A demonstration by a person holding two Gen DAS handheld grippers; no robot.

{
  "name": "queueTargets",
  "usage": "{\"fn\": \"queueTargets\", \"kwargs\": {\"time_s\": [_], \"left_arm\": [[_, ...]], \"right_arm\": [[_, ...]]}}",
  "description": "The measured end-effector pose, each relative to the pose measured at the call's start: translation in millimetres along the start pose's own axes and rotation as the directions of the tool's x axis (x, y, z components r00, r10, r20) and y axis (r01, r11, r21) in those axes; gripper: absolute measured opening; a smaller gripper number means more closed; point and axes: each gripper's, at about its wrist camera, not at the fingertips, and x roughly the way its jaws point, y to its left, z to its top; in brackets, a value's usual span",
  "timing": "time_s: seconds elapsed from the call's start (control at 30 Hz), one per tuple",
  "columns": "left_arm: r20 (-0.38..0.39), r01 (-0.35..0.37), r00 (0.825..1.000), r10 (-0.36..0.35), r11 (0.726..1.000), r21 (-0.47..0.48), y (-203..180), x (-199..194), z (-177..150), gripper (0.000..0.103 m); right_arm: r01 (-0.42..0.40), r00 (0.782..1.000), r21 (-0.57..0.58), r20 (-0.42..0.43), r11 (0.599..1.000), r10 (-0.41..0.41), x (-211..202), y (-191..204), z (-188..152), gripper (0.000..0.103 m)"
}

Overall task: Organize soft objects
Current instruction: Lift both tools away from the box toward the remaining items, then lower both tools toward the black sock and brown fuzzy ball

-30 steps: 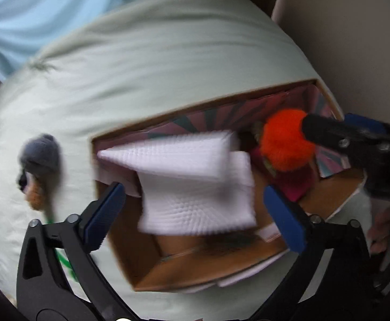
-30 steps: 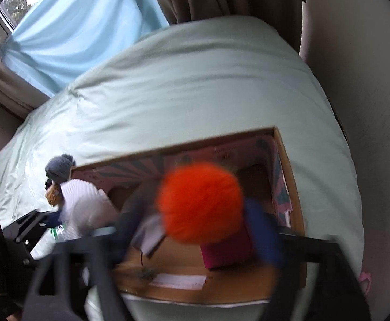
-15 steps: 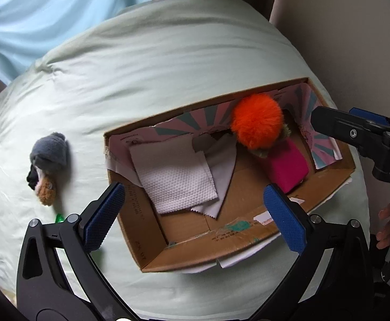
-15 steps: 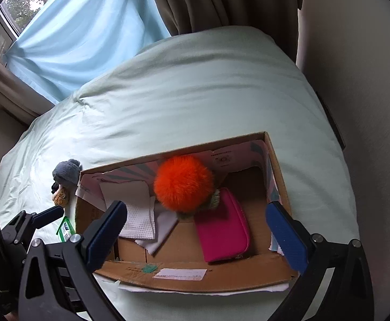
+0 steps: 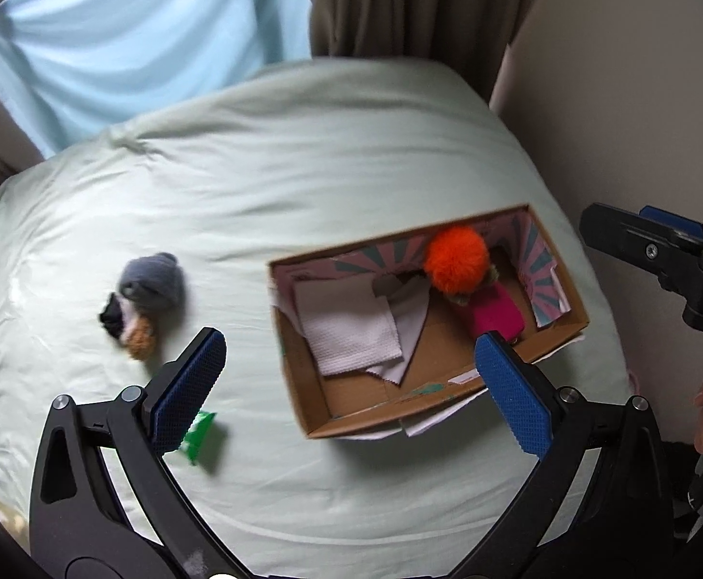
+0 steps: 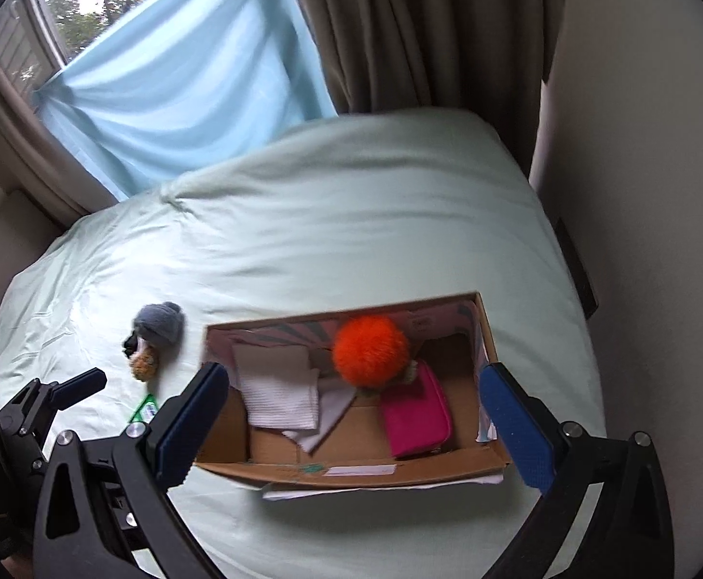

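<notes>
A cardboard box (image 5: 320, 415) (image 6: 489, 337) lies on the pale green bed. Inside are an orange pompom (image 5: 455, 265) (image 6: 369, 350), a white cloth (image 5: 351, 328) (image 6: 276, 388) and a pink pouch (image 5: 493, 313) (image 6: 416, 420). A grey knitted toy (image 5: 146, 289) (image 6: 156, 330) lies on the sheet left of the box. A green packet (image 5: 199, 441) (image 6: 144, 407) lies nearer. My left gripper (image 5: 351, 386) is open and empty above the box's near left. My right gripper (image 6: 356, 422) is open and empty above the box.
The bed (image 5: 303, 169) has a wall on the right and brown and blue curtains (image 6: 182, 82) at the back. The right gripper shows at the right edge of the left wrist view (image 5: 660, 255); the left gripper shows at the left of the right wrist view (image 6: 52, 400).
The left gripper let go of the white cloth and the right let go of the orange pompom; both now lie in the box. Both grippers opened and pulled back and up.
</notes>
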Motion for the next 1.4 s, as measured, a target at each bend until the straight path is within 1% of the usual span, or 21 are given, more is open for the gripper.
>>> {"fn": "queueTargets", "kwargs": {"time_s": [0.17,0.27,0.43,0.53,0.6,0.8,0.87,1.0,1.1,1.23,1.4], "left_arm": [[0.063,-0.017,0.998,0.02,0.998,-0.052,33,-49,-7,0.103],[0.099,-0.04,0.994,0.049,0.995,-0.094,61,-80,-17,0.103],[0.133,-0.078,0.986,0.099,0.985,-0.155,108,-117,-39,0.103],[0.149,-0.104,0.98,0.134,0.976,-0.192,143,-139,-52,0.103],[0.161,-0.11,0.976,0.145,0.972,-0.206,162,-151,-61,0.103],[0.185,-0.104,0.972,0.146,0.97,-0.219,218,-179,-84,0.103],[0.192,-0.1,0.971,0.143,0.971,-0.219,237,-185,-90,0.103],[0.197,-0.086,0.972,0.13,0.972,-0.218,273,-191,-96,0.103],[0.2,-0.072,0.973,0.116,0.975,-0.212,295,-188,-97,0.103],[0.198,-0.06,0.975,0.098,0.98,-0.188,322,-177,-94,0.103],[0.179,-0.026,0.982,0.055,0.987,-0.157,356,-148,-84,0.103]], "right_arm": [[-0.021,0.999,-0.039,0.035,0.999,0.022,-33,38,1,0.103],[-0.041,0.998,-0.059,0.05,0.997,0.044,-50,65,-2,0.103],[-0.063,0.994,-0.106,0.08,0.992,0.071,-74,115,-12,0.103],[-0.055,0.993,-0.127,0.1,0.99,0.068,-86,143,-20,0.103],[-0.044,0.992,-0.131,0.113,0.99,0.059,-93,160,-26,0.103],[-0.027,0.988,-0.119,0.145,0.993,0.044,-107,203,-44,0.103],[-0.029,0.988,-0.12,0.148,0.992,0.046,-107,219,-49,0.103],[0.0,0.985,-0.153,0.17,0.988,0.027,-106,258,-56,0.103],[-0.008,0.984,-0.155,0.176,0.988,0.036,-100,280,-59,0.103],[-0.005,0.984,-0.137,0.175,0.991,0.029,-83,308,-65,0.103],[0.009,0.987,-0.122,0.162,0.992,0.011,-52,335,-70,0.103]]}}
